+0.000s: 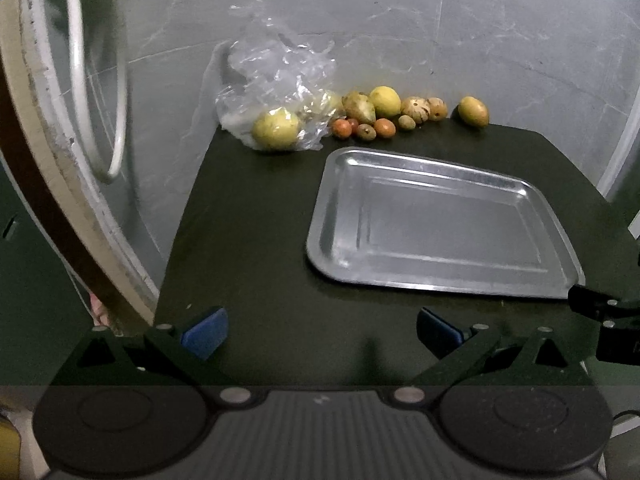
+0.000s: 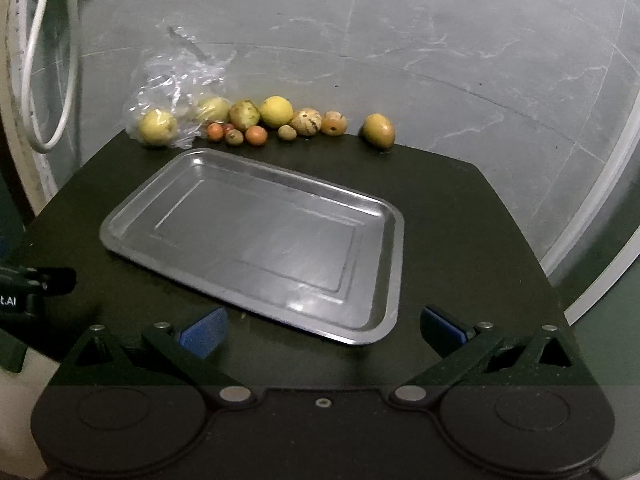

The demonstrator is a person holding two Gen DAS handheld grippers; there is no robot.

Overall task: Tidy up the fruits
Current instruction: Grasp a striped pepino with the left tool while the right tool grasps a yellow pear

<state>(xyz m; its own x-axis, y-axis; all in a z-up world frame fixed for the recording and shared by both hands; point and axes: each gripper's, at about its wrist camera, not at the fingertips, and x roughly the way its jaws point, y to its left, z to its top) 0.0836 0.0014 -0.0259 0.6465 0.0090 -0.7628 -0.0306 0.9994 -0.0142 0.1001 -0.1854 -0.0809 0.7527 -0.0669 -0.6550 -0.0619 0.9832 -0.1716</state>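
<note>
An empty metal tray (image 1: 320,220) (image 2: 120,224) lies on the dark table. Behind it, along the table's far edge, runs a row of several yellow, brown and small orange fruits (image 1: 384,101) (image 2: 276,111). One yellowish fruit (image 1: 473,111) (image 2: 378,130) sits apart at the right end. A clear plastic bag (image 1: 276,76) (image 2: 176,80) at the left end holds a yellow fruit (image 1: 276,130) (image 2: 157,126). My left gripper (image 1: 322,330) is open above the near table edge, left of the tray. My right gripper (image 2: 323,328) is open at the tray's near edge. Neither holds anything.
A grey marbled wall stands right behind the fruits. A white cable loop (image 1: 100,120) (image 2: 48,80) hangs at the left beside a door frame (image 1: 52,184). Bare dark table (image 1: 248,240) (image 2: 460,220) lies left and right of the tray.
</note>
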